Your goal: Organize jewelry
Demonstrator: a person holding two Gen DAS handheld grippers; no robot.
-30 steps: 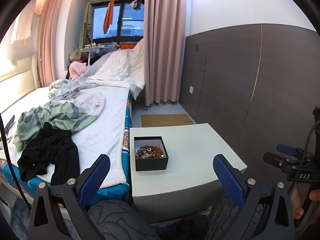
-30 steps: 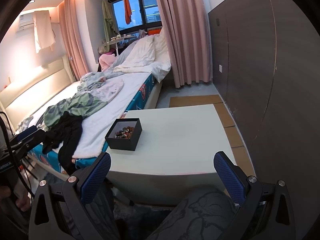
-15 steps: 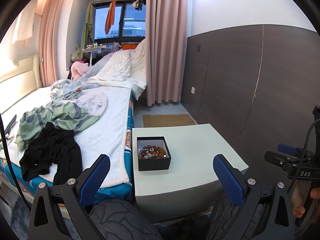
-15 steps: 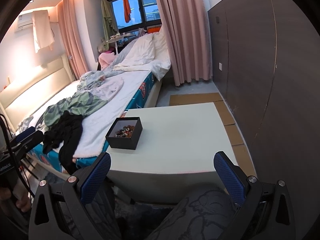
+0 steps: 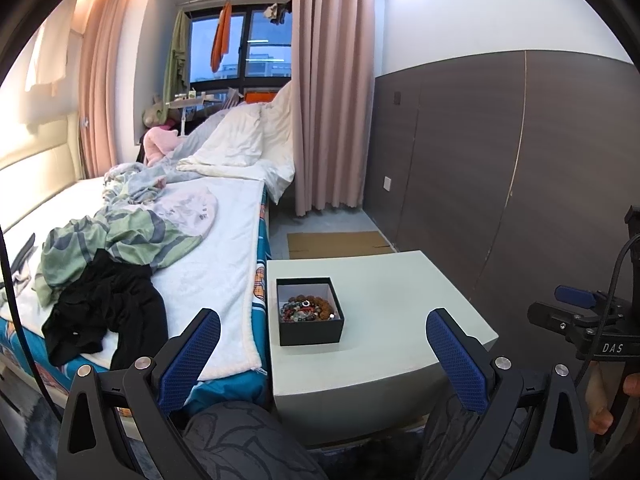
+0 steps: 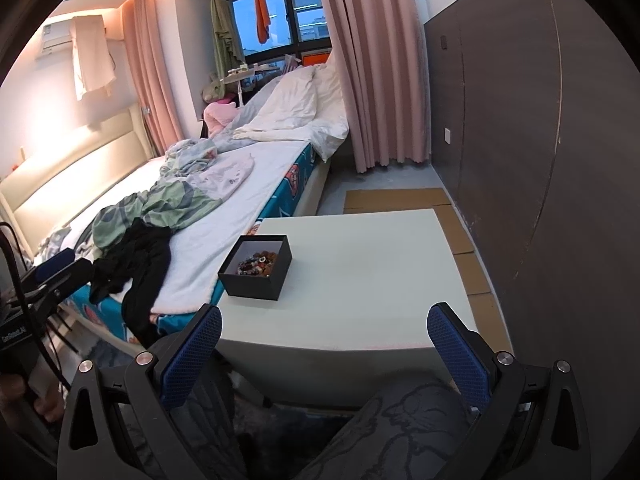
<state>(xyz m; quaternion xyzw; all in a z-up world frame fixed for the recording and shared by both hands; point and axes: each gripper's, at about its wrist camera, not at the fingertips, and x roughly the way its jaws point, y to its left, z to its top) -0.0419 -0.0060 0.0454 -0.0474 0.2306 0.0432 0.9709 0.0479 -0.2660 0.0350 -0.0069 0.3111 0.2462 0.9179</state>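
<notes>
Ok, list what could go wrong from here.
1. The box sits near the table edge by the bed; a nudge might tip it off.
2. The jewelry lies in a tangled heap, so one piece may drag out others.
3. Both grippers, left and right, are open and far off.

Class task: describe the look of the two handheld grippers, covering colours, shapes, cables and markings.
Both the left gripper and the right gripper have black angular frames, silver screws and blue dimpled finger pads. Seen from the left, the right gripper carries a black cable and white "DAS" lettering.

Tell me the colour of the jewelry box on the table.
Black outside with a pale lining, the box shows best in the left wrist view.
</notes>
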